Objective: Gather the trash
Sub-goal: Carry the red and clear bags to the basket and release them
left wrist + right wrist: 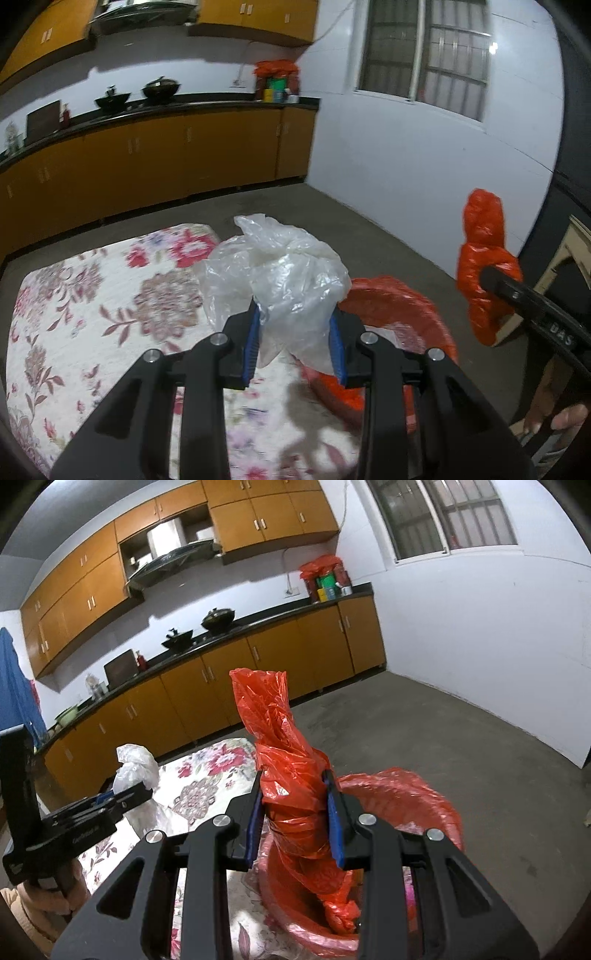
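Observation:
My left gripper is shut on a crumpled clear plastic bag and holds it above the floral tablecloth, at the left rim of the bin. My right gripper is shut on a twisted red plastic bag, held upright over a pink bin lined with a red bag. The bin also shows in the left wrist view, just right of my left gripper. The red bag and the right gripper appear at the right of that view. The clear bag and the left gripper appear at the left of the right wrist view.
A table with a floral cloth lies under and left of my grippers. Beyond it is bare concrete floor, then a run of orange kitchen cabinets with pots on a dark counter. A white wall with a window stands to the right.

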The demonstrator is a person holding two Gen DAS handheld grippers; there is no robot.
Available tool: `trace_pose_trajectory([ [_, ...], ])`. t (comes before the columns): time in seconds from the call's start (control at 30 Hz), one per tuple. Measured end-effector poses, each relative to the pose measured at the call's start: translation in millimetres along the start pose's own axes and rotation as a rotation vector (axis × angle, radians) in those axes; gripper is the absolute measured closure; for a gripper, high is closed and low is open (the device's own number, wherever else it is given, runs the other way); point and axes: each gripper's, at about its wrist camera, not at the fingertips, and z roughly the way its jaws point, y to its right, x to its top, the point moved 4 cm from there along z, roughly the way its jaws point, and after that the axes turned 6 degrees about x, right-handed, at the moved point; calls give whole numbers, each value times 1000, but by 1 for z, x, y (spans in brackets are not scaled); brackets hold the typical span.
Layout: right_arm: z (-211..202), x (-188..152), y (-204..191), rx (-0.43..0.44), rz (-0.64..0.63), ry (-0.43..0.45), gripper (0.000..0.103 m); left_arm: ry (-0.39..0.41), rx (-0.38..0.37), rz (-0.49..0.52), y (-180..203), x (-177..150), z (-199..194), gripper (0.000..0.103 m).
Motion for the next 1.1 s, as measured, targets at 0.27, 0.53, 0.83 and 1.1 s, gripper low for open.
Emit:
trace_pose_trajectory([
  [0.27,-11,5,14,-26,40,29,72,-5,-63,49,43,-3,5,71],
  [0.53,-2,8,30,-31,102,19,72,-51,-103,61,67,-12,27,70],
  [0.83,9,5,49,-6,172,4,53,-116,-123,59,85,-31,61,56],
  [1.1,-2,-7,59,-46,176,-5,40,-169,-95,26,73,-48,78,46],
])
